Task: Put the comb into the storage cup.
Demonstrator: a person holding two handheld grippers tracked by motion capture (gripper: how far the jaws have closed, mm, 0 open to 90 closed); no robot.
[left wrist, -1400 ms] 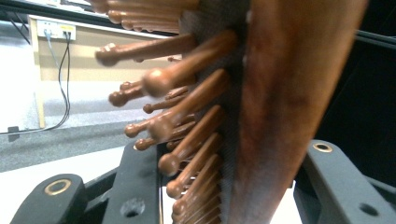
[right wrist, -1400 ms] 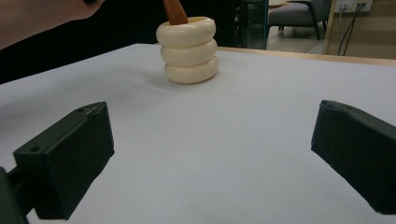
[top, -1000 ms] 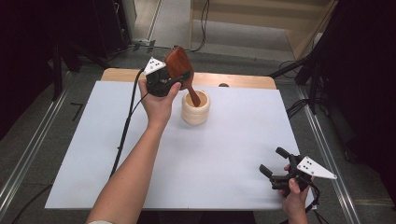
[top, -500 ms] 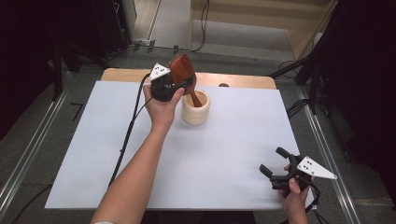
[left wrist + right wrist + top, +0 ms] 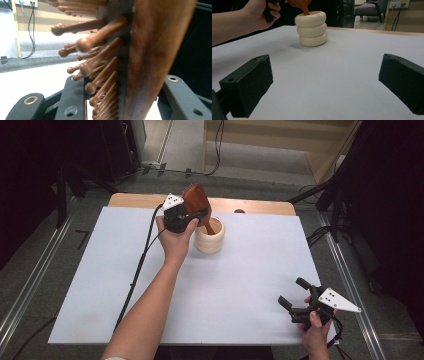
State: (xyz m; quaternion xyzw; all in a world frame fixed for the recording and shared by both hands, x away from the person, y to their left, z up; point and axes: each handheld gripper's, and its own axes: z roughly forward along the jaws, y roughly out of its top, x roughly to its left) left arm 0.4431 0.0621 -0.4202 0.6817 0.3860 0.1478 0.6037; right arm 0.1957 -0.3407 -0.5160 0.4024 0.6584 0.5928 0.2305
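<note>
Wooden hairbrush (image 5: 196,202): 1. Cream ribbed holder (image 5: 210,240): 1. Tools: 2, left (image 5: 192,217), right (image 5: 294,296). Worktop (image 5: 240,285): 1.

Only the cream holder (image 5: 209,236) interrupts the bare white tabletop (image 5: 240,285).

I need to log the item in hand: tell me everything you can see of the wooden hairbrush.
The hairbrush is reddish-brown wood with a broad paddle head and round-tipped wooden pins on a dark pad. The left tool is shut on its head. It tilts handle-down, the handle inside the cream ribbed holder.
</note>
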